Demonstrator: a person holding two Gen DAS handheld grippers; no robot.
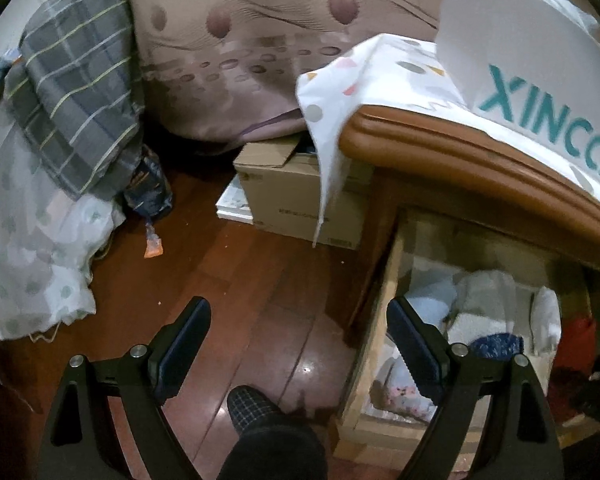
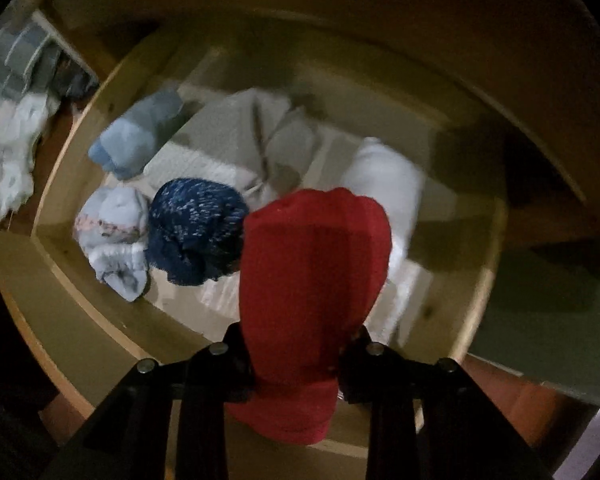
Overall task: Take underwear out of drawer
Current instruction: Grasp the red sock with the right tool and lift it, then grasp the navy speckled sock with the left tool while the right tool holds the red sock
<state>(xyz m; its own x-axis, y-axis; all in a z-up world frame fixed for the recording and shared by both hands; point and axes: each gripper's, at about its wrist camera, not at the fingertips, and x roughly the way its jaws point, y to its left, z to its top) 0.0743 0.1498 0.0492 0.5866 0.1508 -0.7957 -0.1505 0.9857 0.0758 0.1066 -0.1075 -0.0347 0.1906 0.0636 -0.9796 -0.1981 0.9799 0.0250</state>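
Observation:
My right gripper [image 2: 300, 344] is shut on a red piece of underwear [image 2: 312, 264] and holds it above the open wooden drawer [image 2: 76, 320]. In the drawer lie a dark blue speckled roll [image 2: 196, 232], a pale blue roll [image 2: 140, 136], a light patterned bundle [image 2: 114, 236] and white pieces [image 2: 388, 184]. My left gripper [image 1: 300, 332] is open and empty above the floor, left of the drawer's side wall [image 1: 376, 320]. The red piece shows faintly at the right in the left wrist view [image 1: 580, 332].
A cardboard box [image 1: 300, 196] stands on the dark wood floor [image 1: 240, 264]. Bedding [image 1: 32, 240] with a plaid cloth [image 1: 80, 92] hangs at the left. The nightstand top [image 1: 480, 160] carries a white cloth and a white bag [image 1: 540, 60]. My foot [image 1: 256, 404] is below.

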